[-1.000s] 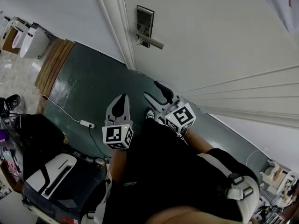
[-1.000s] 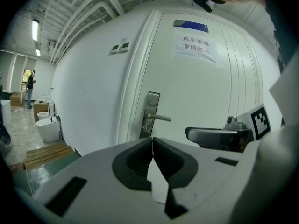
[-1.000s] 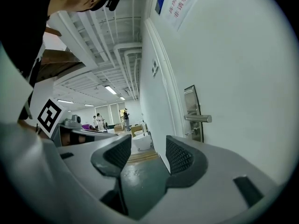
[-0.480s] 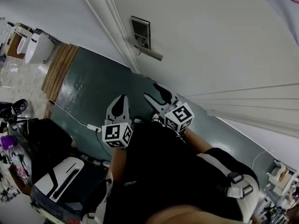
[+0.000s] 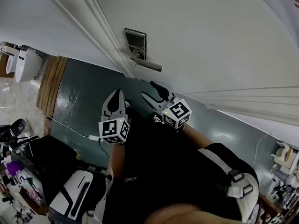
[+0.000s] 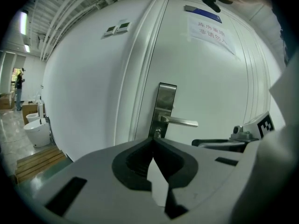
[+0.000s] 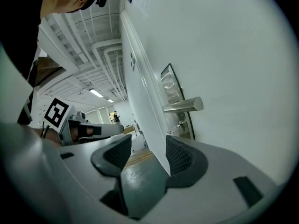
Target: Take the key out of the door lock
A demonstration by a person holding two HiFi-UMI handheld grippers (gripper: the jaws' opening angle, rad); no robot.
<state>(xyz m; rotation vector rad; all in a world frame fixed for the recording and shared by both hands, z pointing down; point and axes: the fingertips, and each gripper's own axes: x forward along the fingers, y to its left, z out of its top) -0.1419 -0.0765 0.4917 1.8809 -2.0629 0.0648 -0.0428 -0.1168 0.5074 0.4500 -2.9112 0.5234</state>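
A silver lock plate (image 5: 135, 42) with a lever handle (image 5: 148, 65) sits on the white door (image 5: 210, 41). Below the handle (image 6: 181, 122) a small metal key (image 6: 158, 133) sticks out of the lock; it also shows in the right gripper view, key (image 7: 176, 126) under handle (image 7: 184, 106). My left gripper (image 5: 116, 94) is shut and empty, its tips (image 6: 153, 140) lined up just below the key but well short of it. My right gripper (image 5: 152, 90) is open and empty (image 7: 147, 148), held beside the door, apart from the lock.
The door frame (image 5: 100, 31) runs left of the lock. Dark green floor (image 5: 88, 97) lies below, with a wooden step (image 5: 49, 85), a white cable (image 5: 70, 127) and white toilets (image 5: 25, 64) at the left. Bags and gear (image 5: 42, 162) crowd the lower left.
Both grippers have risen a little toward the lock. The head view has swung, so the lock plate sits slightly lower and further left in the picture.
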